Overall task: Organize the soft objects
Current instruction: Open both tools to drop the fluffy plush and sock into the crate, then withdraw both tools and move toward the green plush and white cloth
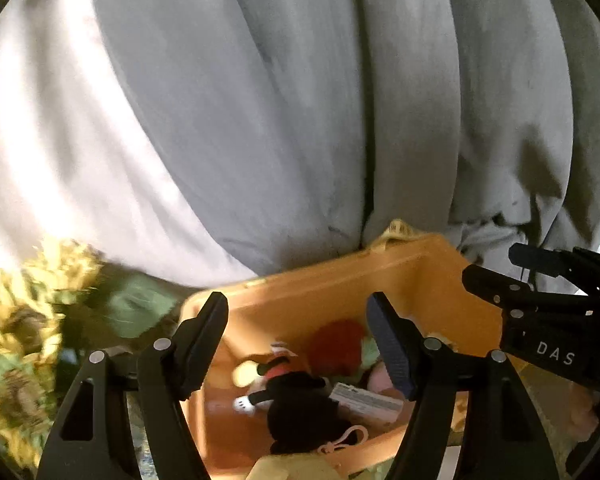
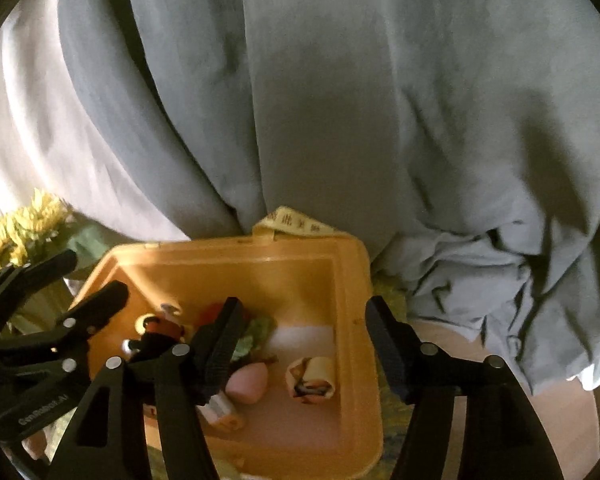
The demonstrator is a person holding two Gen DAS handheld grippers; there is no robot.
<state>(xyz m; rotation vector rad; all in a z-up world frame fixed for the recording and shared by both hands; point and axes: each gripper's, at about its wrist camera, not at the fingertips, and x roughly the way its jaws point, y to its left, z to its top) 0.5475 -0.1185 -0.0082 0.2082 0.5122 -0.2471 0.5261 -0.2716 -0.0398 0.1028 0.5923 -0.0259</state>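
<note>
The orange bin (image 2: 352,320) stands against a grey curtain (image 2: 340,100), with both grippers poised over its open top. The left gripper (image 1: 296,344) has its jaws apart with nothing between the pads; the toys seen through the gap lie lower, on the bin floor. The right gripper (image 2: 304,344) likewise stands open and empty, with the bin's right wall showing through its gap.

**Handling**
- Black plush (image 1: 296,396): light, compressible, non-fragile. Judged best taken across the torso; limbs and the pink loop (image 1: 340,440) are likely to slip or stretch.
- Pink soft piece (image 2: 247,382): small, rounded, squashy. Grip across the widest part, with light closure.
- Cloth roll (image 2: 311,380): soft, liable to unroll. Grip across the middle of the roll, never at a loose end.
- Red plush (image 1: 336,344) and green fabric (image 2: 252,338): limp; they probably sag when lifted, so take a bunched fold.
- White pack (image 1: 364,400): apparently stiffer than the rest; material cannot be determined.

**Count, inside the bin**
- 1 black plush
- 1 red plush
- 1 green fabric piece
- 1 pink piece
- 1 cloth roll
- 1 white pack

Items underneath may be hidden. Outside the bin: 1 bunch of yellow flowers (image 2: 24,224) to the left, and 2 grippers.
</note>
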